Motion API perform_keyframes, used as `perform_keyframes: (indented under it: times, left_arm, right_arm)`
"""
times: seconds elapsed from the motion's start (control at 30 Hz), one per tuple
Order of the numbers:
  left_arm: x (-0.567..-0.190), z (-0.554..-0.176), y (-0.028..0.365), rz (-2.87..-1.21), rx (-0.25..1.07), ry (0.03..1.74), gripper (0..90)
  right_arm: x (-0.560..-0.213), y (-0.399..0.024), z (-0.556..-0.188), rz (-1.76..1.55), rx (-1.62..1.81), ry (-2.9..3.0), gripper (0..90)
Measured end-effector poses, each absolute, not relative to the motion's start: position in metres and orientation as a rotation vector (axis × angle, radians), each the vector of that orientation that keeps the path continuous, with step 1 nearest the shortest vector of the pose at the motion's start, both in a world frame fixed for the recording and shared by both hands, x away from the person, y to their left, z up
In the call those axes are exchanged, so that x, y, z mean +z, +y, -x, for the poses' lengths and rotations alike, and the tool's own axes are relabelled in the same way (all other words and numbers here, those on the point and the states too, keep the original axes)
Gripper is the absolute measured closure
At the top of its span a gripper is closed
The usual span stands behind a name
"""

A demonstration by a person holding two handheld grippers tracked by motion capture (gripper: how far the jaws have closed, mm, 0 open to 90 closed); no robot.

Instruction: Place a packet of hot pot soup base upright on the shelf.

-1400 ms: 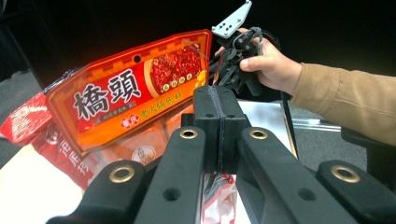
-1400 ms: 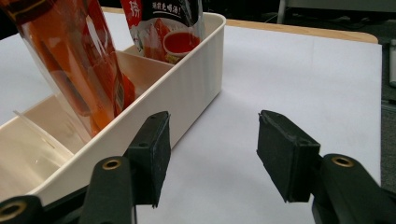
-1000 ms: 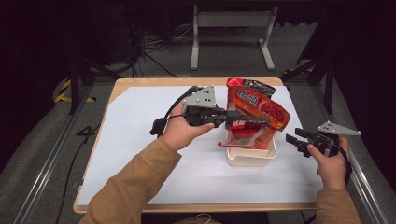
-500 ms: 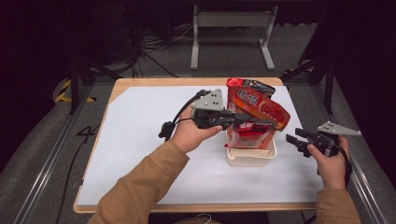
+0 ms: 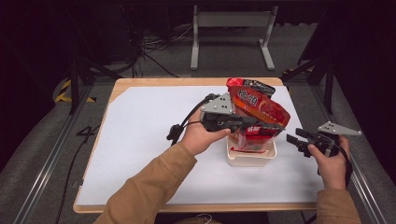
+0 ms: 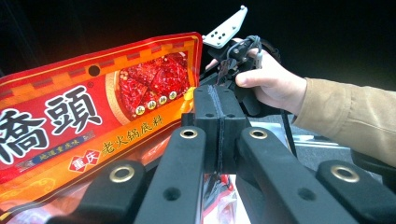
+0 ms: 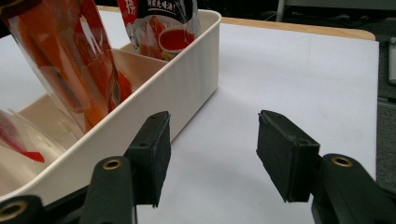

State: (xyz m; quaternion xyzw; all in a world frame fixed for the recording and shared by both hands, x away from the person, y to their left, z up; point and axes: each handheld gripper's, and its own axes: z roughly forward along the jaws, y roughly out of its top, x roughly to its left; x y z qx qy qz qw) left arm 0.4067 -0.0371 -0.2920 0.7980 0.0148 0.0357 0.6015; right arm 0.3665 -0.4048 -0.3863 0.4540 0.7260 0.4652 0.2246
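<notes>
From my remote seat, the wooden bench (image 5: 140, 86) carried a white sheet (image 5: 140, 140), and a cream tray (image 5: 250, 158) of packets sat on that sheet.

The big packet (image 6: 93, 116) is red and orange, with white letters and a picture of red chillies. The bin (image 5: 251, 158) under it is cream white. The counter (image 5: 140, 126) has a white top with a light wood edge. Both grippers are black, and the sleeve (image 5: 149, 186) is tan.
</notes>
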Motion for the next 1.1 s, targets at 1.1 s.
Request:
perform_keyframes:
  times: [1.1]
  left_arm:
    - [-0.330,-0.414,-0.049,-1.893,0.053,0.064,89.8]
  right_arm:
    - [-0.388,-0.406,-0.369,-1.263,1.279,2.005,44.6]
